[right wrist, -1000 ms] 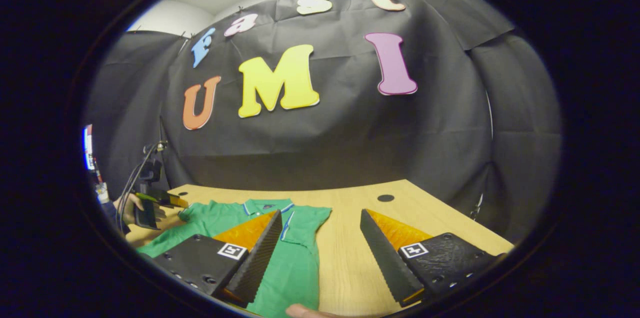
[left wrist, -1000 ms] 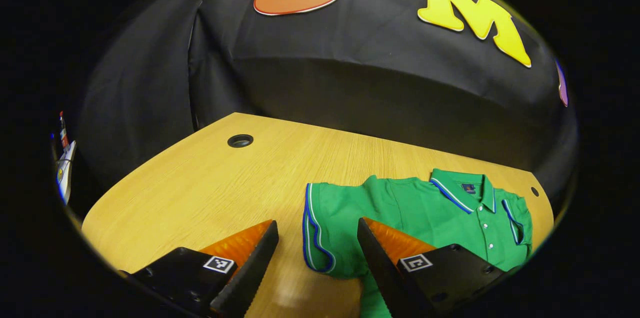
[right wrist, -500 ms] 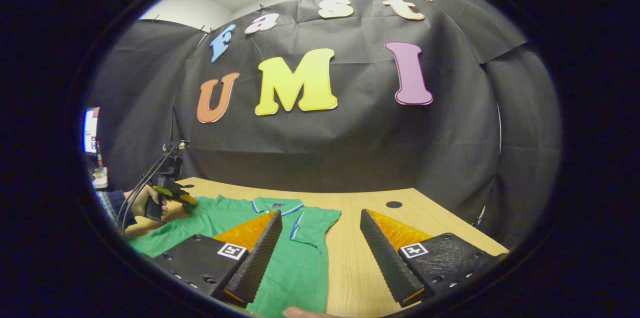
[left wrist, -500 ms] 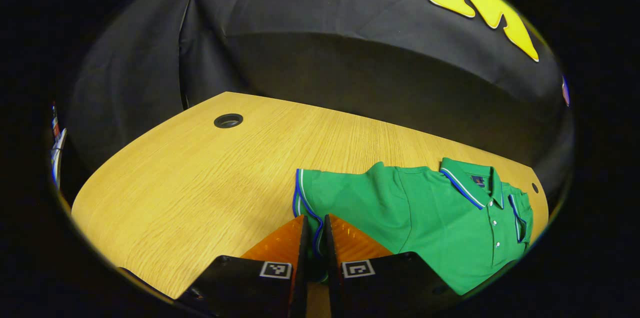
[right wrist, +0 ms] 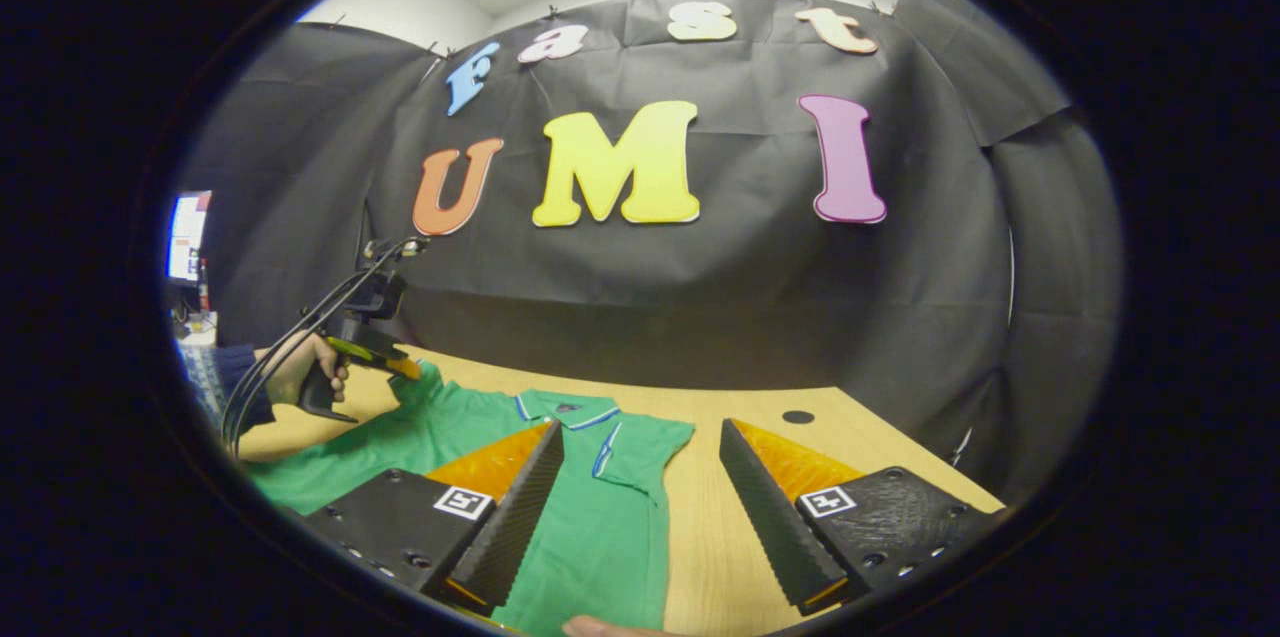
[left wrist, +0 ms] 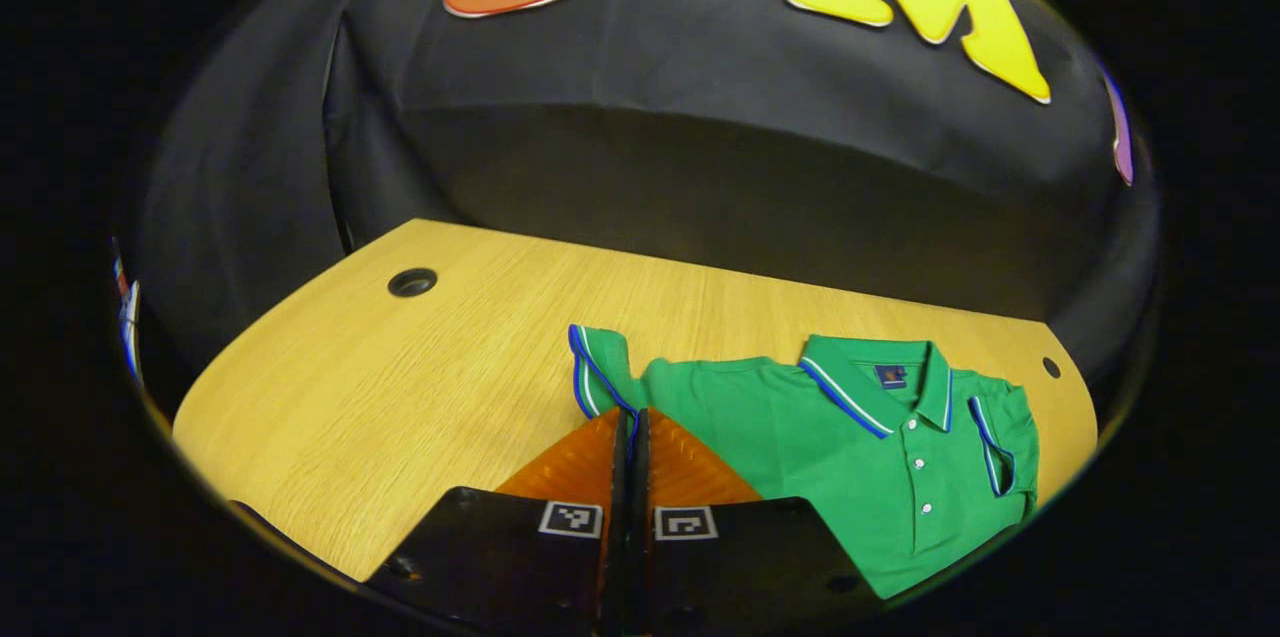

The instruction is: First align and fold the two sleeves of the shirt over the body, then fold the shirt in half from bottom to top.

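Now left gripper (left wrist: 630, 417) clenched on shirt (left wrist: 860, 447) sleeve (left wrist: 597, 372), sleeve raised off table (left wrist: 400, 387); right gripper (right wrist: 640, 477) fingers spread, grasping nothing, above shirt's other side.

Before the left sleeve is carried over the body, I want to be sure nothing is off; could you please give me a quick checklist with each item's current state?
1. Left gripper shut on the sleeve: ok.
2. Sleeve raised off the table: ok, its cuff stands up.
3. Shirt body flat, collar up: ok.
4. Right gripper open, clear of the fold path: not ok, it hovers above the shirt.
5. Other sleeve flat: ok.
6. Hem straight: cannot tell.
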Available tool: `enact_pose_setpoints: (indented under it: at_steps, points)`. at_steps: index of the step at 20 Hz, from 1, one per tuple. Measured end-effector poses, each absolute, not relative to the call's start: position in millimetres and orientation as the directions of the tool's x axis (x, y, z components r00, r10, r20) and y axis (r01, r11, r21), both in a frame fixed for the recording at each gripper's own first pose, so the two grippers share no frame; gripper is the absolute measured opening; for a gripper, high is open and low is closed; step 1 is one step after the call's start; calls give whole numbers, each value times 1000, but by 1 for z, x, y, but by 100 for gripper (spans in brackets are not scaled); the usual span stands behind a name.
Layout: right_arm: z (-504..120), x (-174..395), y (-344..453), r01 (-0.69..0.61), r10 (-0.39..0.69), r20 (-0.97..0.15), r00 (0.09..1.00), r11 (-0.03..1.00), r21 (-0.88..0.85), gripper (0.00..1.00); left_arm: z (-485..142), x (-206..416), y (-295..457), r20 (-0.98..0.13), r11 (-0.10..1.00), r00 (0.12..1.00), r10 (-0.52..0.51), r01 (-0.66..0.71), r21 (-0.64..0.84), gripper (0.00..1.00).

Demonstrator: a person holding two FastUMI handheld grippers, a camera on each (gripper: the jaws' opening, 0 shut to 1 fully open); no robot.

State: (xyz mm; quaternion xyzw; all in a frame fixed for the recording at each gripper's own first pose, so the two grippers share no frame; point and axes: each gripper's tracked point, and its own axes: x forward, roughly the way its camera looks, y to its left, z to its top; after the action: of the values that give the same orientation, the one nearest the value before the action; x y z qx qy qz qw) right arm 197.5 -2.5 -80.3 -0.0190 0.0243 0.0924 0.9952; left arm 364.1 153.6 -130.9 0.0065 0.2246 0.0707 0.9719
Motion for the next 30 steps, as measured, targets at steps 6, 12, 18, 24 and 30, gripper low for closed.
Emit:
enact_pose_setpoints:
  at_steps: [6, 12, 18, 24, 30]
  points:
    - [-71, 195, -6, -158, 159, 2, 987, 986, -52, 96, -108, 369, 83, -321, 968, 935, 149, -71, 241, 44]
    - [-69, 187, 3, -188, 188, 4, 982, 981, -36, 96, -76, 335, 51, -289, 991, 953, 93, -59, 123, 100]
    - [-84, 157, 9, -209, 207, -50, 977, 977, -51, 96, -45, 240, 70, -205, 999, 977, 50, -46, 27, 100]
    - [-73, 75, -12, -131, 125, -47, 991, 978, -161, 96, -51, 121, 111, -136, 991, 988, 72, -55, 125, 100]
    - [-108, 6, -12, -153, 139, -118, 983, 981, -121, 96, -113, 25, 117, -196, 995, 979, 56, -39, 88, 100]
